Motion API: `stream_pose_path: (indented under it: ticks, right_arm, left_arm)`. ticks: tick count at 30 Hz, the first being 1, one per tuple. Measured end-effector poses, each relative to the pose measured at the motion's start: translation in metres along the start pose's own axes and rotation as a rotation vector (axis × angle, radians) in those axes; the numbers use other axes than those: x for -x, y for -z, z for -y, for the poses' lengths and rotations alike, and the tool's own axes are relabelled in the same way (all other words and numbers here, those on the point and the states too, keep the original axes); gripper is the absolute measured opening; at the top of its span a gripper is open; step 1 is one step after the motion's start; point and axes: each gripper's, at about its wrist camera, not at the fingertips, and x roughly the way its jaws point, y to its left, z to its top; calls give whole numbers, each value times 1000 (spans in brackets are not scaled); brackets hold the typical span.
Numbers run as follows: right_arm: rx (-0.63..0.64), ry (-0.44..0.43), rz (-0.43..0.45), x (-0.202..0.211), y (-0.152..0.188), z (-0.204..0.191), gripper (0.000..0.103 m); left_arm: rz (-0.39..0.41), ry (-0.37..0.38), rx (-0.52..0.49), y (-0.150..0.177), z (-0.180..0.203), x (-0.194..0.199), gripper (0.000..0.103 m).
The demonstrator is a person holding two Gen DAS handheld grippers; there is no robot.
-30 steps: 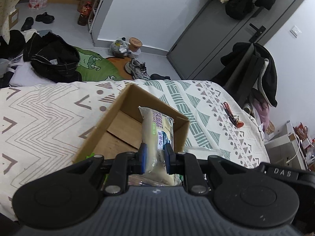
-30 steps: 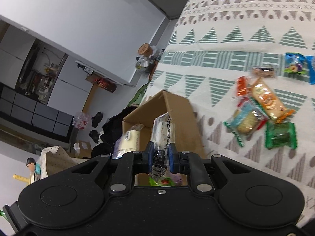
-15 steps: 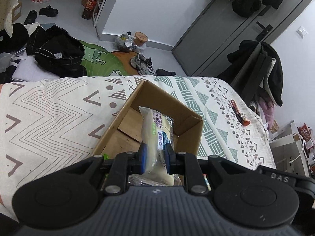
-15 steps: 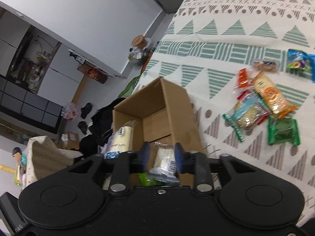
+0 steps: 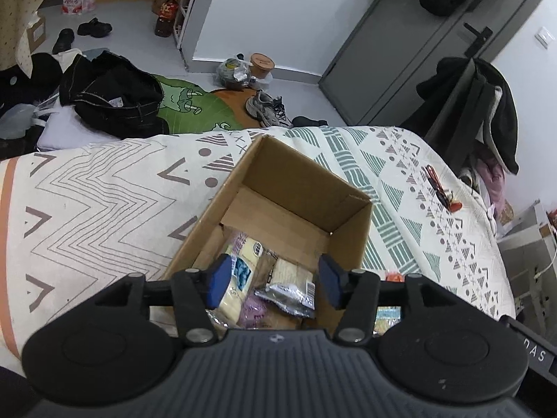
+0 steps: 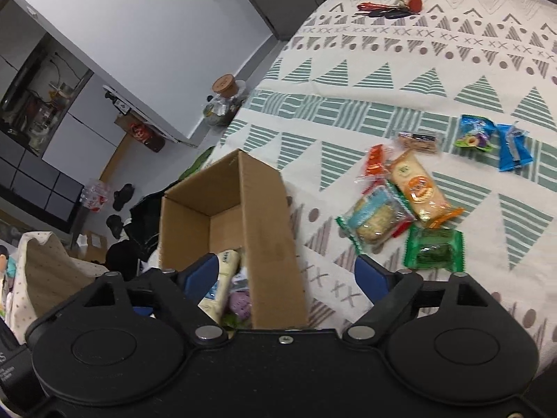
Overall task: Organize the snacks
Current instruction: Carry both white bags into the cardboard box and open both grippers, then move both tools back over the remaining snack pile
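Bed (image 5: 104, 191): carries the box (image 5: 296, 181), ahead of both claws. Left claw (image 5: 271, 280): now wide and empty; the pale pack (image 5: 243, 261) it gripped a second ago lies in the box. Right claw (image 6: 285, 273): likewise wide, its pack released. Loose snacks (image 6: 410, 195) lie right of the right claw. Judgement: both drops are complete; fetch those next.

A bed covered in a cream spread with green and grey triangle patterns (image 6: 400, 80) carries an open brown cardboard box (image 6: 268, 223). Loose wrapped snacks lie near it: an orange packet (image 6: 419, 188), a green packet (image 6: 434, 249), and two blue packets (image 6: 513, 146). A red-tagged key bunch (image 6: 390, 8) rests farther off.
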Motion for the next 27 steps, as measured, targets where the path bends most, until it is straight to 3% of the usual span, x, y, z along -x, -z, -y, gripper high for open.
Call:
stream_pose_path:
  ticks: [3, 8, 12, 15, 18, 27]
  right_arm:
    - [3, 19, 13, 5, 2, 8, 85]
    - [0, 47, 49, 17, 2, 23, 85]
    - [-10, 53, 72, 30, 1, 40, 85]
    - [-12, 75, 115, 48, 2, 55, 94]
    - [-40, 96, 150, 63, 2, 73, 96]
    - [-52, 142, 218, 91, 6, 107, 97]
  left_arm:
    - [-7, -14, -21, 4, 7, 1, 67]
    - [-25, -21, -56, 13, 22, 1, 69]
    - [-21, -22, -99, 24, 38, 2, 78]
    - [-39, -17, -125, 35, 52, -2, 79]
    - [-51, -13, -155, 47, 66, -6, 80]
    - [-45, 18, -204, 78, 98, -6, 101]
